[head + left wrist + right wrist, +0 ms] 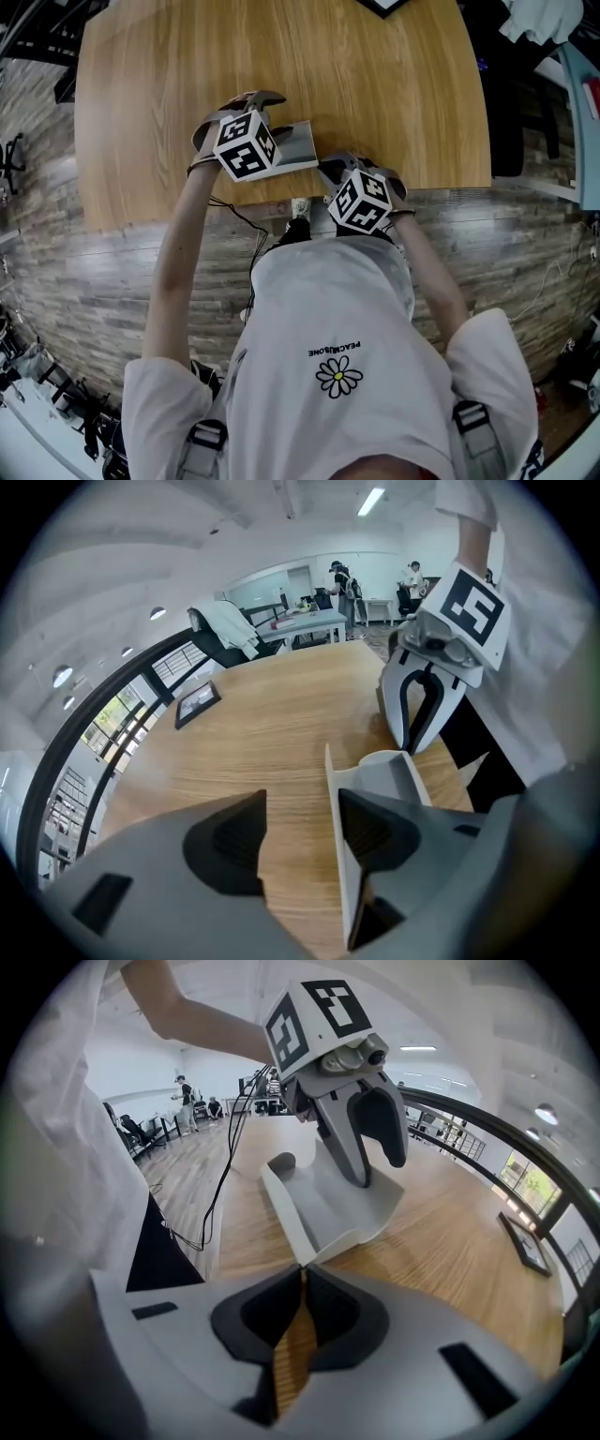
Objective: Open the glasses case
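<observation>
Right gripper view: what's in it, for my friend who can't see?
The right claw pinches the near corner of an opened white glasses case on a wooden table. Beyond it, the left claw hangs open over the case.

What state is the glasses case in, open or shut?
Open. The right gripper view shows the glasses case unfolded, its flap lifted off the body and the hollow inside exposed.

I'm seeing a light wooden table with a curved edge (187, 94). A pale grey glasses case (300, 150) sits near its front edge, and a flat black-framed panel (197, 703) lies far back.
</observation>
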A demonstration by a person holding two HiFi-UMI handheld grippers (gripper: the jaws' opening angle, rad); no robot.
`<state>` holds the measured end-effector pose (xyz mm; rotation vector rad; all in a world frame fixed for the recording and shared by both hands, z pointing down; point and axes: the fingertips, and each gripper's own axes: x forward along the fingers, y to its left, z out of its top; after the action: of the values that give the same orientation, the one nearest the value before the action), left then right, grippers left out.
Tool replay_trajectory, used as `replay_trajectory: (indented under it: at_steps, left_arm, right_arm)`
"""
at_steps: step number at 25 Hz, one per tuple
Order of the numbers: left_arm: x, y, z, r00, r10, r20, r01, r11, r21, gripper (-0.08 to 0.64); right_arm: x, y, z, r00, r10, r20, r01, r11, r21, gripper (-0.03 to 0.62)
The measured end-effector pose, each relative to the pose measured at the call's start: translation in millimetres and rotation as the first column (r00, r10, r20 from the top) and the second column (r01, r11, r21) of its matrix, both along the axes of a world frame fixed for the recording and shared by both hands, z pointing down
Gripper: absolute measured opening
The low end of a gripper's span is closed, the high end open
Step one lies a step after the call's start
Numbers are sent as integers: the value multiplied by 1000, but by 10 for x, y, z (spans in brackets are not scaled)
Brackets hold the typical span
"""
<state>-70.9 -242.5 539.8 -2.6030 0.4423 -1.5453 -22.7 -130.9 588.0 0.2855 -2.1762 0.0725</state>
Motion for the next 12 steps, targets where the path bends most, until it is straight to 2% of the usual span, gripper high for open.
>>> replay_trajectory:
  at_steps: [3, 7, 9, 12]
  left_arm:
    - [-1, -24, -18, 1000, -25, -12, 26, 999, 21, 254]
    - [7, 34, -46, 999, -32, -15, 32, 999, 12, 256]
    - [40, 64, -99, 999, -33, -23, 33, 999, 6, 256]
    - [113, 41, -282, 996, -46, -75, 47, 999, 13, 256]
  right_arm:
    - [9, -11, -3, 1000, -5, -4, 5, 1000, 11, 26]
    - [23, -25, -28, 1000, 7, 1, -7, 1000, 4, 28]
    - [48, -71, -102, 999, 38, 18, -38, 999, 0, 25]
    - [82, -203, -298, 994, 92, 56, -93, 996, 7, 14]
